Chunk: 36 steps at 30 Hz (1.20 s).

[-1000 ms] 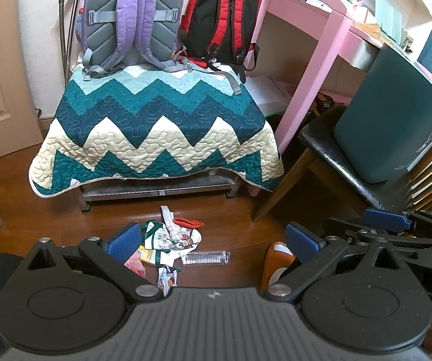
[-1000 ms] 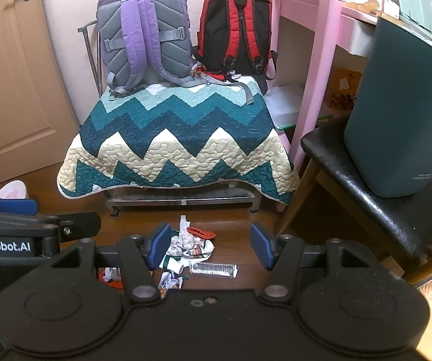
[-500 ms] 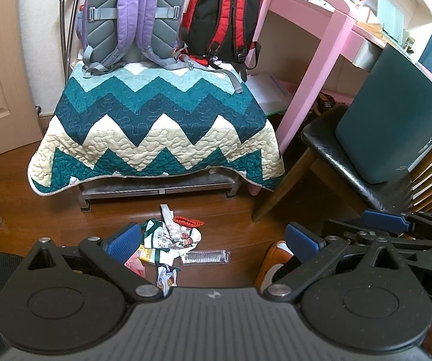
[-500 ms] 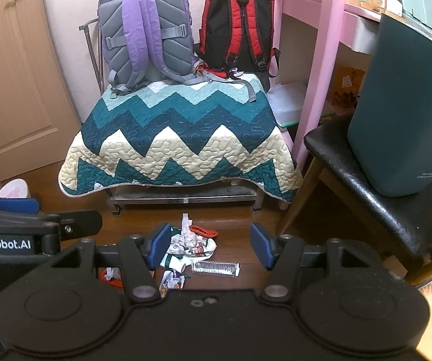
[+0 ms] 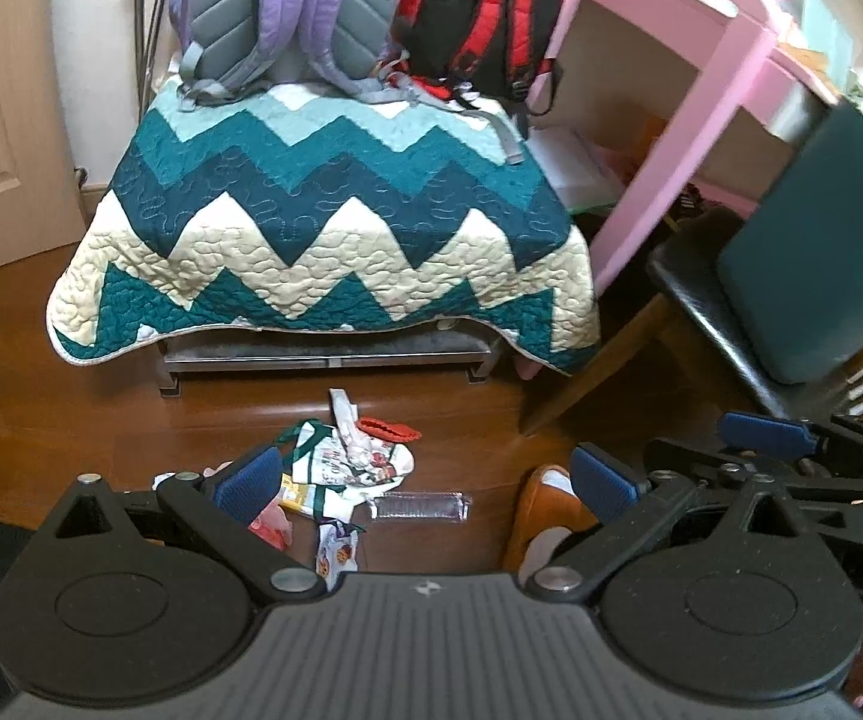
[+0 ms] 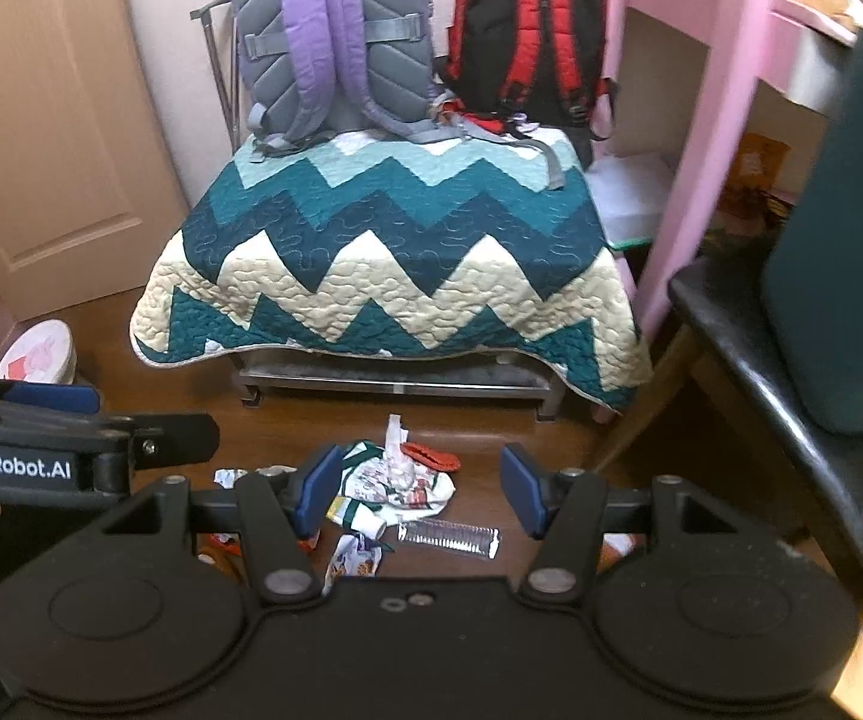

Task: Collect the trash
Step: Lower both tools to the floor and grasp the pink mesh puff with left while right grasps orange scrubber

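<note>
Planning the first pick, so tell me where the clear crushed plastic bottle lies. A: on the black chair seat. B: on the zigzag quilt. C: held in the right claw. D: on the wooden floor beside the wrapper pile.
D: the clear bottle lies flat on the wooden floor beside the wrapper pile; the right claw is open and empty.

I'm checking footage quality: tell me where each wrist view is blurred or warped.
Left wrist view: the pink desk and teal bin smear toward the right edge, the trash pile is fairly sharp, the corners go dark. Right wrist view: the desk and bin are similarly streaked, fisheye bends the door, and the quilt stays clear.
</note>
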Motion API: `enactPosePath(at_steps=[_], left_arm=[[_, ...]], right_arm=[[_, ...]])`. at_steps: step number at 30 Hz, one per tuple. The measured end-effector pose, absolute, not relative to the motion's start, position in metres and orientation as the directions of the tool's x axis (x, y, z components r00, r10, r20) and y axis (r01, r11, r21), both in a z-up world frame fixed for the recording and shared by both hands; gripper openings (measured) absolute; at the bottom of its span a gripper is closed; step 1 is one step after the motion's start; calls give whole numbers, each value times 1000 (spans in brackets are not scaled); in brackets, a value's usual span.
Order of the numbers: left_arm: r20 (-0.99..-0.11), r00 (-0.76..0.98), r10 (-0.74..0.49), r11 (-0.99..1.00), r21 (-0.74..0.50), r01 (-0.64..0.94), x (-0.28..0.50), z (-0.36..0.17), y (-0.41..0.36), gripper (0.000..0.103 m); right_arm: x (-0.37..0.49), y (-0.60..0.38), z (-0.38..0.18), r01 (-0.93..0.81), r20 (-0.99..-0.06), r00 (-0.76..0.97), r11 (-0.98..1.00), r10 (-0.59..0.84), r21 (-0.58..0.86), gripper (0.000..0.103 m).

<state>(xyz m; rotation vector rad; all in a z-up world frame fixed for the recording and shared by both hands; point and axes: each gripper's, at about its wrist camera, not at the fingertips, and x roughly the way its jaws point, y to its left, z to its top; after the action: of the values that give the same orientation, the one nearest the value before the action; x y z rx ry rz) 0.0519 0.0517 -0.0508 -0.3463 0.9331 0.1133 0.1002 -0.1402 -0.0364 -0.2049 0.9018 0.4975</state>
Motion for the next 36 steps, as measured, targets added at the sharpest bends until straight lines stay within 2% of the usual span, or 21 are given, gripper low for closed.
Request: enactPosePath(at_steps=[5, 12, 17, 27, 33, 36], left_arm=[[-812, 583, -41, 931, -242, -272, 80, -69, 77, 103], [-826, 562, 39, 950, -145, -278, 124, -97, 129, 103], [-873, 484, 53, 955, -97, -281, 158, -136, 169, 103], [-978, 209, -20, 956, -80, -284, 207, -263, 210, 103], [-996, 57, -67, 936, -82, -343, 225, -343, 223, 103], [-999, 0, -52, 940, -48, -339, 232, -378, 229, 103]], right_arm=[[134, -126, -55, -517, -816, 474, 855, 332, 47, 58], [199, -117, -89, -484, -844, 416, 868, 340, 111, 58], [243, -105, -126, -478, -863, 368, 867, 346, 144, 58], [301, -57, -240, -588, -923, 228, 800, 309, 122, 58], [328, -38, -323, -637, -958, 149, 765, 243, 95, 58], [334, -30, -360, -687, -970, 103, 721, 218, 89, 57]])
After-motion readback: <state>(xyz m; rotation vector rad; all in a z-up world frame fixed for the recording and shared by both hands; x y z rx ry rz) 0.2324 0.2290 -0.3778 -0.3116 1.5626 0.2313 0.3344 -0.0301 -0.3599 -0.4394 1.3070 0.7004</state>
